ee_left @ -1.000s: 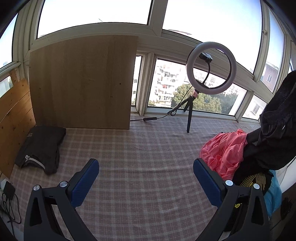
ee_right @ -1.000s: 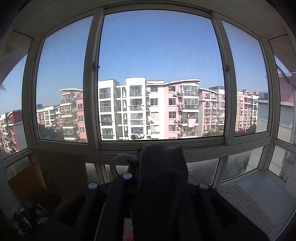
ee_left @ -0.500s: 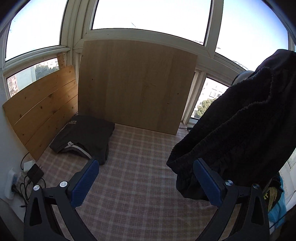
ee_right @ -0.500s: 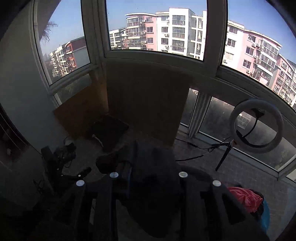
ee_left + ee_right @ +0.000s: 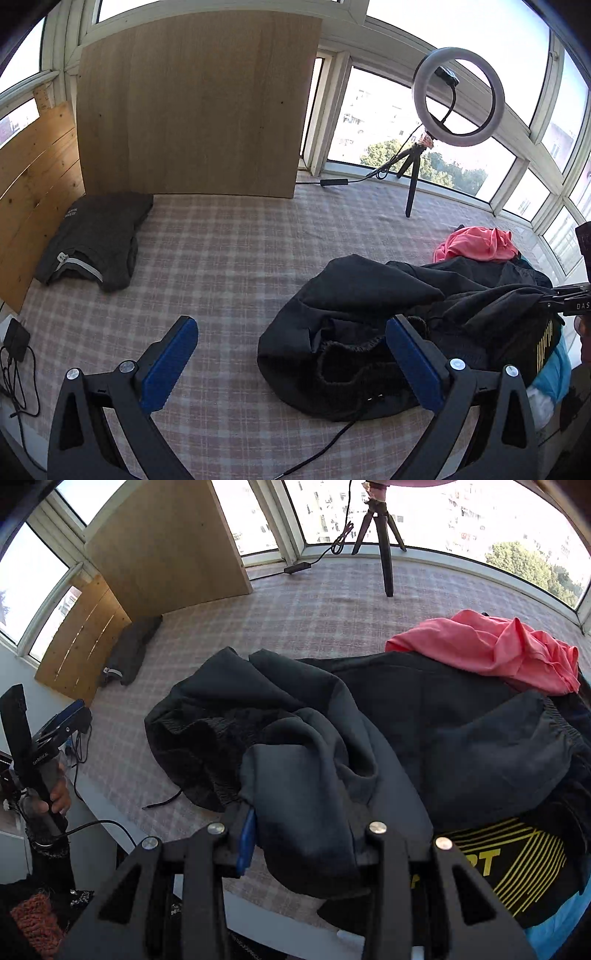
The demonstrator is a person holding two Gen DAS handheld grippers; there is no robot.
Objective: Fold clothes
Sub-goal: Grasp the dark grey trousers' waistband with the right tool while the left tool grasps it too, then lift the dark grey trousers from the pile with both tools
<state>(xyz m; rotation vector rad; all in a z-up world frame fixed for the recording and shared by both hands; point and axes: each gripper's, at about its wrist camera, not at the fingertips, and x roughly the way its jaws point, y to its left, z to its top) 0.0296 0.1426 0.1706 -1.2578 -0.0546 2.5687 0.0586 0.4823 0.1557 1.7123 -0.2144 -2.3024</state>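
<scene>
Checked pink-and-white plaid cloth surface (image 5: 229,266) by the windows, ring light on a tripod (image 5: 458,96) at the back. My right gripper (image 5: 303,834) pinches a fold of the crumpled black fleece garment (image 5: 295,709), dumped mid-surface, not spread yet. My left gripper (image 5: 291,365) hangs wide open, empty. Beyond: unsorted pile with a coral-pink top (image 5: 491,646). Far left corner: one dark grey folded garment (image 5: 92,240), done. Early days, I'd say.
</scene>
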